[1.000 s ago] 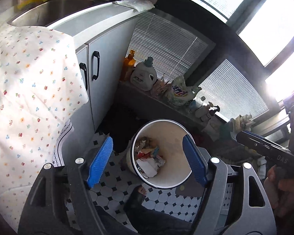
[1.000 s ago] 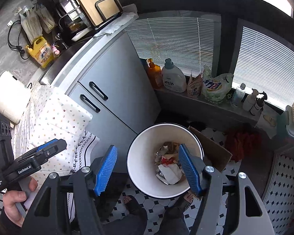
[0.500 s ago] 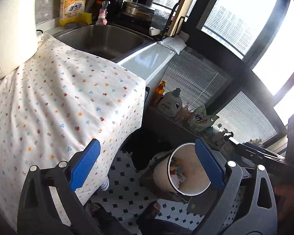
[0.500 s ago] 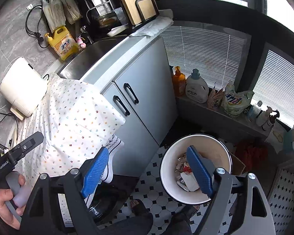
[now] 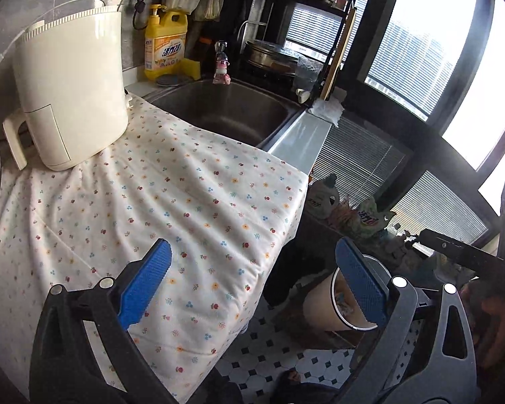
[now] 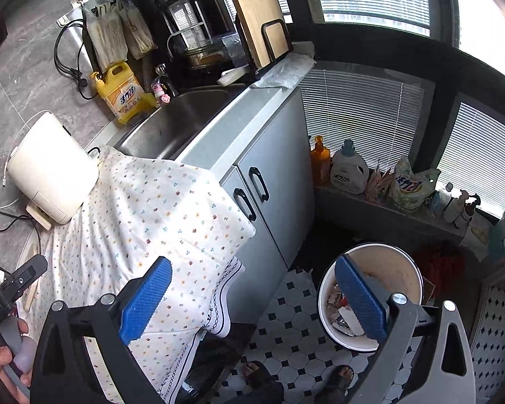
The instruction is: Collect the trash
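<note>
At the far left, a cream countertop appliance [image 5: 70, 87] stands on a flowered cloth [image 5: 171, 208] that covers the counter and hangs over its front edge. Behind it, against the wall, stands a yellow dish soap bottle [image 5: 165, 45], just beside the steel sink [image 5: 225, 111]. The cloth's edge reaches the left rim of the sink.

The left gripper [image 5: 252, 286] hangs above the cloth's hanging edge with its blue pads set wide apart, and nothing is between them. In the right wrist view the right gripper [image 6: 252, 298] has its jaws opening, also with nothing between them; below it are the cloth's hem and the tiled floor [image 6: 286, 346].

Further right, the white trash bin [image 6: 404, 269] stands on the floor, near the grey cabinet [image 6: 279, 168] under the sink. Crumpled trash [image 6: 340, 309] lies inside the bin, partly hidden by the right pad. Behind the bin, on a low ledge below the window blinds, stand a white detergent jug [image 6: 348, 168] and a green refill pouch [image 6: 407, 185].
</note>
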`<state>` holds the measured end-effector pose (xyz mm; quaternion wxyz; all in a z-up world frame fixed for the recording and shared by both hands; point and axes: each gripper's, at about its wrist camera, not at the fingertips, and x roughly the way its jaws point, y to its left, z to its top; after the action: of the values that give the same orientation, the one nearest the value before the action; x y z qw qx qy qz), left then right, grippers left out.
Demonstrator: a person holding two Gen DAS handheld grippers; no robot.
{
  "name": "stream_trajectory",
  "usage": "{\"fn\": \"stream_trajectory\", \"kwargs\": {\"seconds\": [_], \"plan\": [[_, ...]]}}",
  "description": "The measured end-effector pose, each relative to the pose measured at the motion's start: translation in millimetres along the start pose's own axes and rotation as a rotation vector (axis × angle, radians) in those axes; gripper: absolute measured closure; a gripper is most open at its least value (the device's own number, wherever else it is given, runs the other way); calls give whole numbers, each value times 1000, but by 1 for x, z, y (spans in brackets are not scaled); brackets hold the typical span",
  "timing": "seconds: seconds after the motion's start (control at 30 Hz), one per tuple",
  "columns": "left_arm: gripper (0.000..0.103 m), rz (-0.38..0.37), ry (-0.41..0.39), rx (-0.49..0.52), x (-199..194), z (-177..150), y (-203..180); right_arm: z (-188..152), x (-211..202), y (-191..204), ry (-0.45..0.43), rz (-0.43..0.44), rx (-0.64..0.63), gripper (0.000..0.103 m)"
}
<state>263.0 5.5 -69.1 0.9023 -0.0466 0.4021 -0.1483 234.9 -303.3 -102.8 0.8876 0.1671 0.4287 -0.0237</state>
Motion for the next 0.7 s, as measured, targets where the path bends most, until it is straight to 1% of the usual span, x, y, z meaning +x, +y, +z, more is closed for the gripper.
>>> {"fn": "stream_trajectory", "kwargs": {"seconds": [0.1,0.2,0.33,0.47,0.7], "plan": [[6,25,-53,-6,-26,0,-2,4,-20,9,-17,-20,-50,8],[6,54,-107,-7,-51,-3,-11,5,-44,11,-56,4,-94,8],[6,92,-161,-35,-78,-19,-26,3,-69,5,-71,23,-132,8],[6,126,-174,-70,-98,-40,-44,-6,-95,-1,-90,40,-182,8],[6,182,-207,-94,-140,-72,-75,-27,-133,-12,-105,118,-231,8]]}}
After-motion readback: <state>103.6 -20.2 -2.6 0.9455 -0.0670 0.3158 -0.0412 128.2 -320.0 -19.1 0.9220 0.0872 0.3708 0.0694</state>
